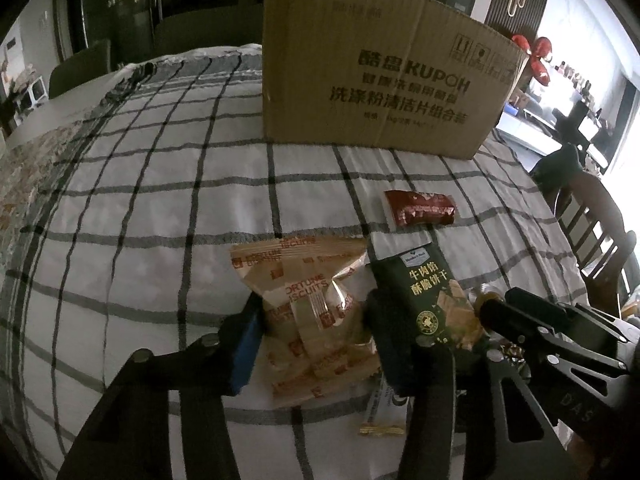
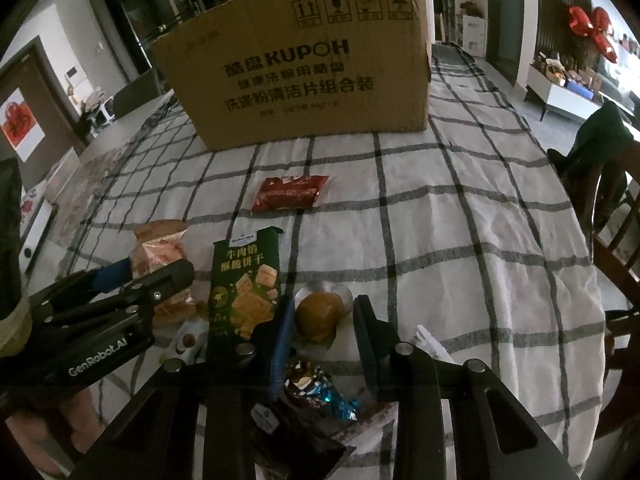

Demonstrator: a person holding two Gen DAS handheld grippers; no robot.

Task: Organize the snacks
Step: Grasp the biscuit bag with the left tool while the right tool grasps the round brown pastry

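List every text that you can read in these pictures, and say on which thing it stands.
"KUPOH": big brown cardboard box; its Chinese lines are blurred.
"FORTUNE BISCUITS": tan plastic snack bag.
"GenRobot.AI": black left gripper.
"牛肉馅 酥脆饼干": dark green biscuit packet.
Red wrapper: unreadable.

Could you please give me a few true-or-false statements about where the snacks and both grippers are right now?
1. The left gripper straddles the fortune biscuits bag. True.
2. The red packet lies inside the cardboard box. False: it lies on the checked cloth in front of the box.
3. The right gripper is open around a round brown snack. True.
4. The green cracker pack is in the right gripper. False: it lies beside it.
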